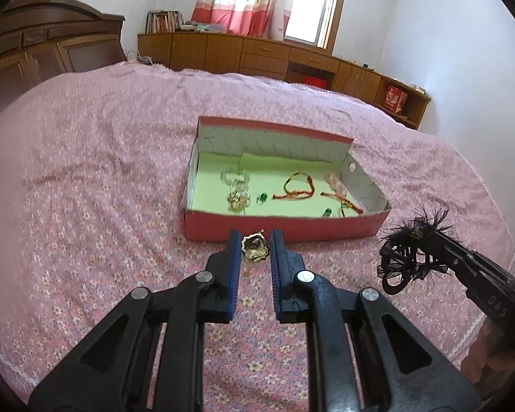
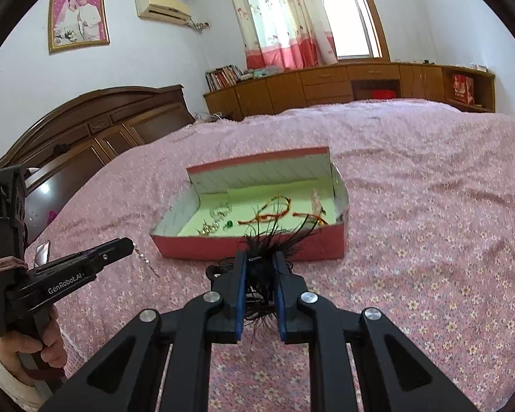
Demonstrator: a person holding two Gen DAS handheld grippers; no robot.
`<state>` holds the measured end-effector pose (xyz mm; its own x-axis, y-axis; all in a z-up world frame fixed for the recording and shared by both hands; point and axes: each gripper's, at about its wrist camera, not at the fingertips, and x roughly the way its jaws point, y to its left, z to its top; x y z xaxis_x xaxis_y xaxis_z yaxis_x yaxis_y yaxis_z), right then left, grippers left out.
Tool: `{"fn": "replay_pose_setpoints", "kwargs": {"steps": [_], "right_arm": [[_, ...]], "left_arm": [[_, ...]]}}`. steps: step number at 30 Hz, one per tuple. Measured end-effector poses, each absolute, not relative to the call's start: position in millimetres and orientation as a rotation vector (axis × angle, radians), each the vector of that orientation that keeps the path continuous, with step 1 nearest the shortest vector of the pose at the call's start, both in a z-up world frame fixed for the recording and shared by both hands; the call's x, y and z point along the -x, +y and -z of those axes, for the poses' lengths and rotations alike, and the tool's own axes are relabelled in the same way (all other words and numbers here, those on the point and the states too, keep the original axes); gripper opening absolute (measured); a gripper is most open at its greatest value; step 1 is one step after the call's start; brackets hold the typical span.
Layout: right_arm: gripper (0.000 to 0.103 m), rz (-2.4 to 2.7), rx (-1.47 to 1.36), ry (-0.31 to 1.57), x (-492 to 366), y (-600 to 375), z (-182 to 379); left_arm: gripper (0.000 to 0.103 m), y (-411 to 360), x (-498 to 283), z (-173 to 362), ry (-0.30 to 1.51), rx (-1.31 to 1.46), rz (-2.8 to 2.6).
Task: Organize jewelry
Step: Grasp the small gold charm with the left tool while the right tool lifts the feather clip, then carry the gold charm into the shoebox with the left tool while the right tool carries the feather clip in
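My left gripper (image 1: 255, 240) is shut on a small gold ornament (image 1: 255, 250), held above the bedspread just in front of the red cardboard box (image 1: 285, 228). In the right wrist view that gripper (image 2: 128, 243) is at the left, with a thin beaded chain (image 2: 147, 262) dangling from its tip. My right gripper (image 2: 260, 255) is shut on a black feathered hair piece (image 2: 257, 240), also in front of the box (image 2: 250, 250). It is to the right of the box in the left wrist view, where the feathered piece (image 1: 407, 254) hangs from the gripper (image 1: 429, 238).
The green-lined box holds a clear bead bracelet (image 1: 235, 176), a gold piece (image 1: 237, 202), a green stone (image 1: 262, 198), red-orange cords (image 1: 297, 189) and a pink item (image 1: 336, 182). A pink floral bedspread (image 1: 103, 171) surrounds it. A wooden headboard (image 2: 96, 130) stands left, cabinets (image 2: 326, 86) behind.
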<state>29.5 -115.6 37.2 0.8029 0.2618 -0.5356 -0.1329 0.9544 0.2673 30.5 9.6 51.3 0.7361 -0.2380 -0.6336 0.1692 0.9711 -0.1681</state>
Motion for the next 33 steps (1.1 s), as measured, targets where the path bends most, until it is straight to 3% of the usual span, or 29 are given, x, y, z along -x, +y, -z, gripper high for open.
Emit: {"fn": "replay_pose_setpoints", "kwargs": {"steps": [33], "right_arm": [[0.016, -0.225, -0.232, 0.478, -79.1, -108.5, -63.3]], "left_arm": [[0.008, -8.9, -82.5, -71.4, 0.590, 0.063, 0.222]]}}
